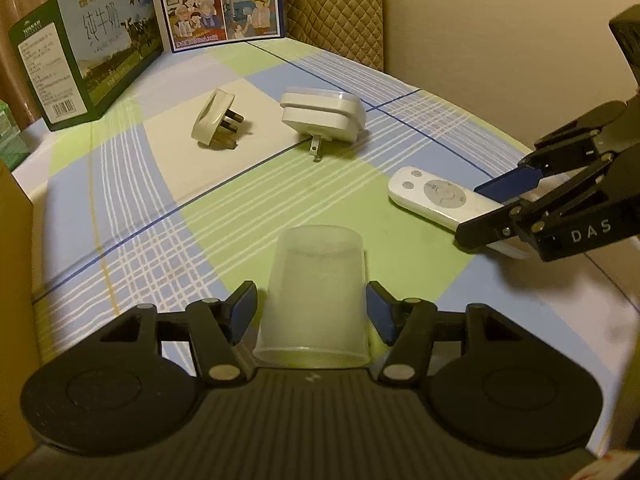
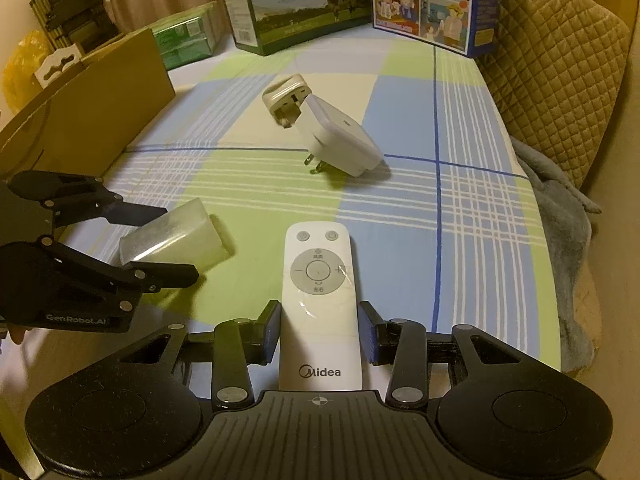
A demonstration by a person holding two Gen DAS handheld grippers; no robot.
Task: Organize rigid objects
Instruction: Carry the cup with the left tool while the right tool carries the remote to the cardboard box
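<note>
Straddling the cup (image 1: 314, 300) and remote (image 2: 318, 304) at lower centre of their views, both hand-held grippers, left (image 1: 312, 312) and right (image 2: 319, 330), seem slightly open, so each should close squarely before lifting.

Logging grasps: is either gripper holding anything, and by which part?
Neither. The left gripper straddles the cup's rim end; the right gripper straddles the remote's lower body, pads apart.

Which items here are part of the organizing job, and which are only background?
In the job: translucent cup between the left gripper fingers; Midea remote between the right gripper fingers; three-pin plug; white adapter.

Just lying about: milk cartons, cardboard box, quilted cushion.
</note>
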